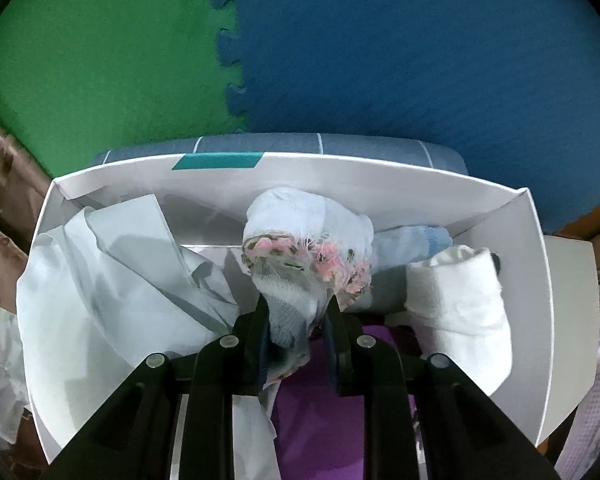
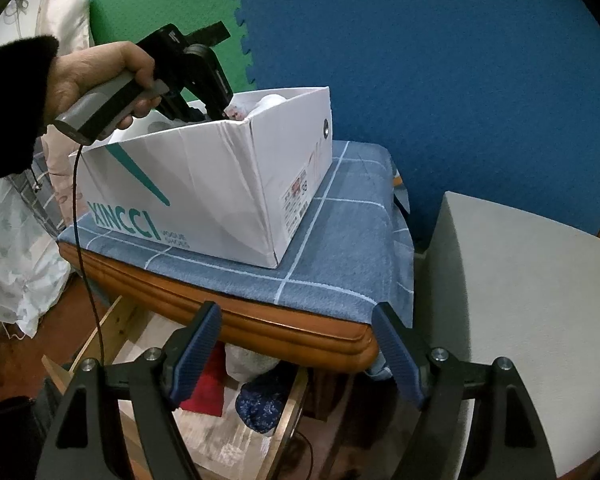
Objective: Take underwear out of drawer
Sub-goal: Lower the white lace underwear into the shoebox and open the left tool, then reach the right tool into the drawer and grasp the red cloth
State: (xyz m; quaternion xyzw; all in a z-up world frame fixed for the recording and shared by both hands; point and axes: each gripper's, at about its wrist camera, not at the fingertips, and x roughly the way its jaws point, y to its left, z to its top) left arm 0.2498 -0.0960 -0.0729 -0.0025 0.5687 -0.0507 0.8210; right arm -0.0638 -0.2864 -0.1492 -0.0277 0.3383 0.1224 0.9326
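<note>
On the wooden bench (image 2: 300, 330), under a blue checked cloth (image 2: 340, 248), stands a white shoebox (image 2: 204, 196); behind it the wall is padded with green foam (image 1: 100, 60) and blue foam (image 1: 420, 48). My right view alone shows the open drawer (image 2: 260, 396) below the bench edge, with dark and red clothes inside, and my left hand (image 2: 96, 80) reaching into the box. My left view alone shows the box's inside: pale tissue paper (image 1: 112, 264), a white roll (image 1: 460, 308), something purple (image 1: 320, 420). My left jaws (image 1: 298, 332) are clamped on the underwear (image 1: 304, 248), a white gauzy bundle with pink floral trim, held inside the box. My right jaws (image 2: 296, 356) stand wide apart, holding nothing.
</note>
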